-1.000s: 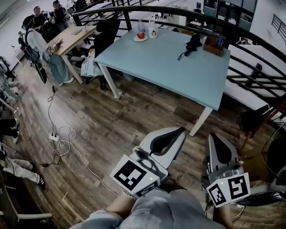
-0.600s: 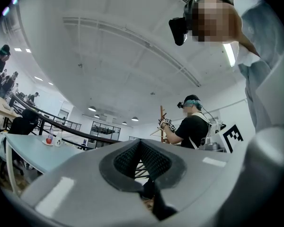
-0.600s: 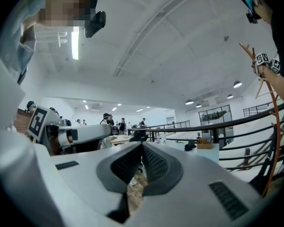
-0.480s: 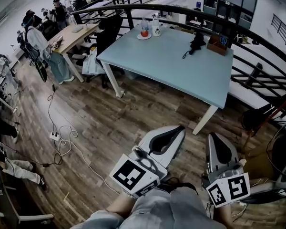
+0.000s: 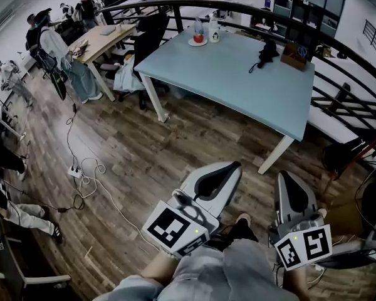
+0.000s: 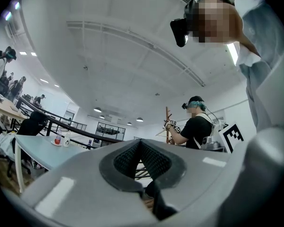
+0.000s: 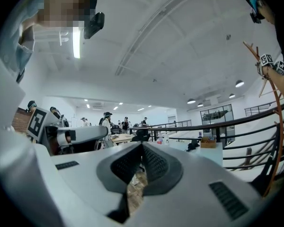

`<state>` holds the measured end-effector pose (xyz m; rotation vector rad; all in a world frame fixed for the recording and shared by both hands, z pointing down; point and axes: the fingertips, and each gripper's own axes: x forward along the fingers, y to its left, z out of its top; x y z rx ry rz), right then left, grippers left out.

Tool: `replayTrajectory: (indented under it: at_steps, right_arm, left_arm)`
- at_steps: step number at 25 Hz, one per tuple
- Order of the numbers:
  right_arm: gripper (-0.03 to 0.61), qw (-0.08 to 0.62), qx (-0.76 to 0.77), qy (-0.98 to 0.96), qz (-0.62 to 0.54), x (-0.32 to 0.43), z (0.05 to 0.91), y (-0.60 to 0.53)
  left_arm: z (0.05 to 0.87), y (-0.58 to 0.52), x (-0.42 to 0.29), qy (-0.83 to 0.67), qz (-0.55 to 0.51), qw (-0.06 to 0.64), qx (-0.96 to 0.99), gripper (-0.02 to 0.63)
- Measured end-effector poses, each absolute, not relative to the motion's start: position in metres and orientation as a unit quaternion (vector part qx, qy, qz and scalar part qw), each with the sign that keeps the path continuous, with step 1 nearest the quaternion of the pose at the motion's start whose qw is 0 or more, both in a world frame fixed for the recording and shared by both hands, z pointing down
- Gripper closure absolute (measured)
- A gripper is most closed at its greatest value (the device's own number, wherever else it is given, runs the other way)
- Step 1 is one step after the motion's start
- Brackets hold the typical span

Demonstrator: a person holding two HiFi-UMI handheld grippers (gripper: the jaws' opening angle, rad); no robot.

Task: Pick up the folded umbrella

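The small black folded umbrella (image 5: 267,52) lies at the far side of the pale blue rectangular table (image 5: 232,89), apparently beside a brown wooden box (image 5: 296,58). The left gripper (image 5: 230,169) and right gripper (image 5: 284,179) ride low with jaws closed and empty, likely because the table is well apart.

the left tongs (image 5: 234,166) and right tongs (image 5: 282,175) sit side by side, apart, above the floor (image 5: 144,149). the table (image 5: 238,86) stands ahead of both, well apart. the umbrella (image 5: 267,53) lies on the table's far part, ahead of the tongs, with a box (image 5: 299,58) just right of it. a bottle (image 5: 198,30) and a jug (image 5: 214,31) stand on the table's far left corner, ahead and left of the left tongs. a railing (image 5: 344,55) curves behind and right of the table. a chair (image 5: 151,33) and a desk (image 5: 103,39) stand left of the table. cables (image 5: 88,180) lie on the floor left of the left tongs.
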<state>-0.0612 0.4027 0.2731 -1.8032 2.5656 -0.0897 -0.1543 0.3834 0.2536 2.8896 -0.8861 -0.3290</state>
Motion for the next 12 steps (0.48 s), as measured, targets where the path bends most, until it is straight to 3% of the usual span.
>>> replayTrajectory:
  at_steps: [12]
  right_arm:
    - [0.579,0.004,-0.554,0.832,-0.032,-0.058,0.279,0.366]
  left_arm:
    - [0.259,0.355,-0.154,-0.316,-0.108,0.053,0.941,0.609]
